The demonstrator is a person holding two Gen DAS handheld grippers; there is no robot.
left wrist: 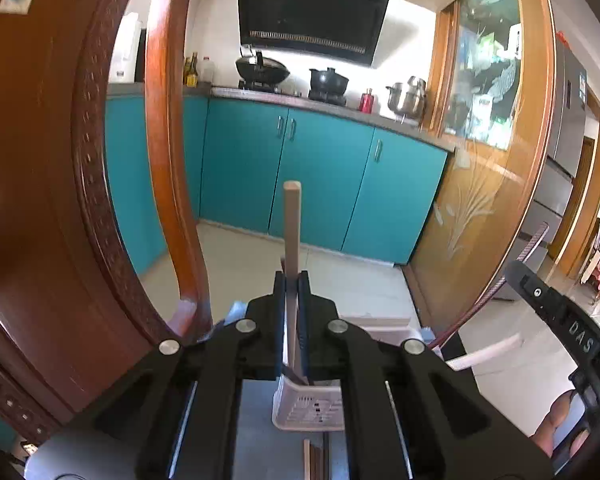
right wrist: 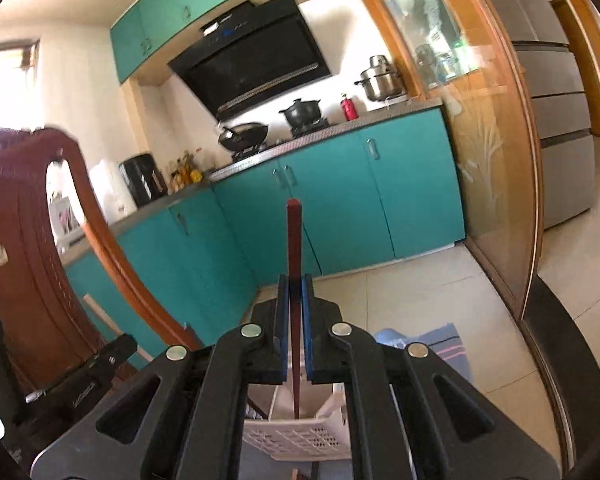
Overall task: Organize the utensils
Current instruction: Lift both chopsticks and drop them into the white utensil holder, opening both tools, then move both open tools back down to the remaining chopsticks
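Note:
In the left wrist view my left gripper [left wrist: 293, 280] is shut on a pale wooden chopstick [left wrist: 291, 228] that stands upright between the pads. Its lower end reaches toward the white perforated utensil basket [left wrist: 304, 408] below. In the right wrist view my right gripper [right wrist: 295, 284] is shut on a dark red chopstick [right wrist: 294, 240], also upright, with its lower end inside the white basket [right wrist: 300, 436]. More chopsticks [left wrist: 316, 458] lie on the grey table in front of the basket. The right gripper's body [left wrist: 556, 312] shows at the right edge of the left view.
A carved brown wooden chair [left wrist: 60, 200] stands close on the left. Teal kitchen cabinets [left wrist: 320, 176] and a stove with pots [left wrist: 328, 80] are beyond. A wood-framed glass sliding door [left wrist: 488, 160] is on the right, and a blue cloth [right wrist: 440, 344] lies past the basket.

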